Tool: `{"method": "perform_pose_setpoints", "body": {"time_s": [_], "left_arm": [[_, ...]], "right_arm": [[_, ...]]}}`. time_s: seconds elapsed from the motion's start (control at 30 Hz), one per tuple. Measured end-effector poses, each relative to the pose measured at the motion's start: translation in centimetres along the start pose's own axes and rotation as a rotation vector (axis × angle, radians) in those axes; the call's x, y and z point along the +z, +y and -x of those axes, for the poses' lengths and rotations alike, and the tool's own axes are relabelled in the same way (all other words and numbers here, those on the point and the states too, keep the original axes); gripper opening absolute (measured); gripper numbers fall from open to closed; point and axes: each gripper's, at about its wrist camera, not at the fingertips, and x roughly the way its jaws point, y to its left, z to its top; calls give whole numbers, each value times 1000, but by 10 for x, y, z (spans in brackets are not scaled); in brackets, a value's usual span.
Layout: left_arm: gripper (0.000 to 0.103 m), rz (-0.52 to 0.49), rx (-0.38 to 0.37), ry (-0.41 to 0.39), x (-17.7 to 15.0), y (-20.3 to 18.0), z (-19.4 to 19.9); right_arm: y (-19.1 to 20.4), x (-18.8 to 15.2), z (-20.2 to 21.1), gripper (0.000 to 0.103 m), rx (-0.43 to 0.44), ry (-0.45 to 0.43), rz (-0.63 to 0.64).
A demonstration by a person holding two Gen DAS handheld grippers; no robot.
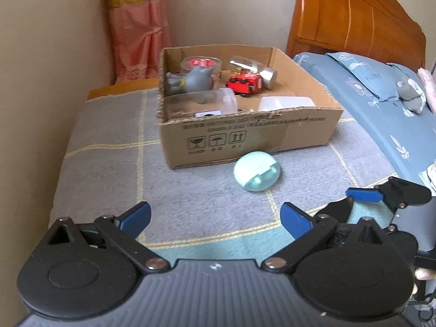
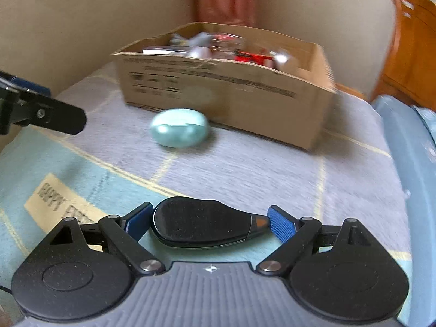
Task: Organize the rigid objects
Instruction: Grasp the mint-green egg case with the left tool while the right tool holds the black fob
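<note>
The right gripper (image 2: 209, 224) clamps a black computer mouse (image 2: 201, 222) lengthwise between its blue pads (image 2: 280, 224), one pad at each end, just above the blanket (image 2: 245, 174). At 12 o'clock beyond the mouse lies a mint-green egg-shaped case (image 2: 179, 130), close against the front wall of the cardboard box (image 2: 226, 92).

The left gripper (image 1: 215, 218) hangs over the blanket with its jaws wide apart and nothing between them. From it the case sits at 12 o'clock and the box just past that, holding a red toy car (image 1: 244, 83), a grey figurine (image 1: 190, 81) and clear jars (image 1: 201, 100)
</note>
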Motion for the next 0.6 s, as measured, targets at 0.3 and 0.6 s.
{"method": "perform_pose_setpoints", "body": {"time_s": [0.3, 0.6], "left_arm": [[101, -48, -45, -12, 14, -20, -33], [99, -106, -35, -2, 20, -40, -74]], "right_arm": [[-20, -13, 7, 103, -43, 1, -56], [-19, -20, 8, 103, -29, -30, -45]]}}
